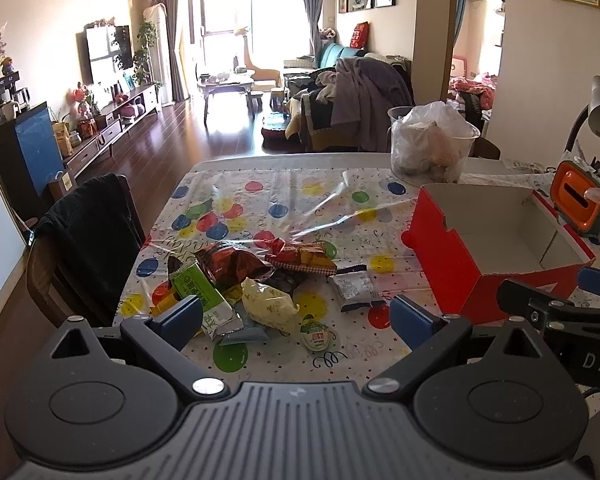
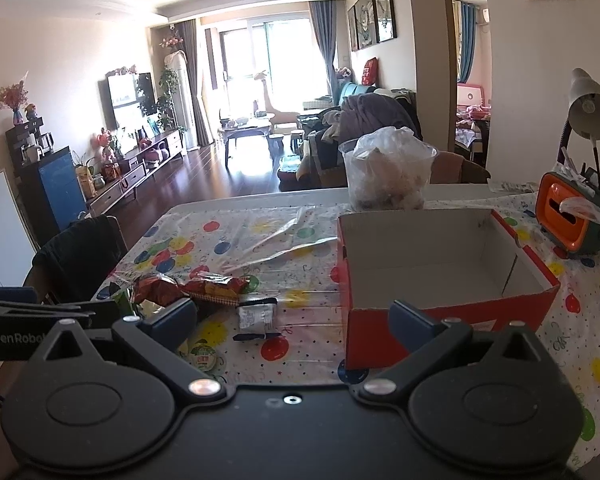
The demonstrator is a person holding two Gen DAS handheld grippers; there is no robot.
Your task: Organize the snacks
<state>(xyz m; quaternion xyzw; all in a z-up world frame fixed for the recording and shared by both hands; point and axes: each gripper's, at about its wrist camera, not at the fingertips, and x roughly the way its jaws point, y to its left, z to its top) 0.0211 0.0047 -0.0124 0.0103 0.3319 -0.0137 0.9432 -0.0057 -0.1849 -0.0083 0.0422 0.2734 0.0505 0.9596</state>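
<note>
Red box bare inside, bag-filled plastic tub behind, both tongs wide.

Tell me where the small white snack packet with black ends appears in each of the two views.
Left wrist view: the small white snack packet with black ends lies right of centre, between the snack pile and the open red cardboard box.
Right wrist view: the packet lies left of centre, again left of the box.
Shared landmark: the clear plastic tub holding a bag behind the box.
</note>
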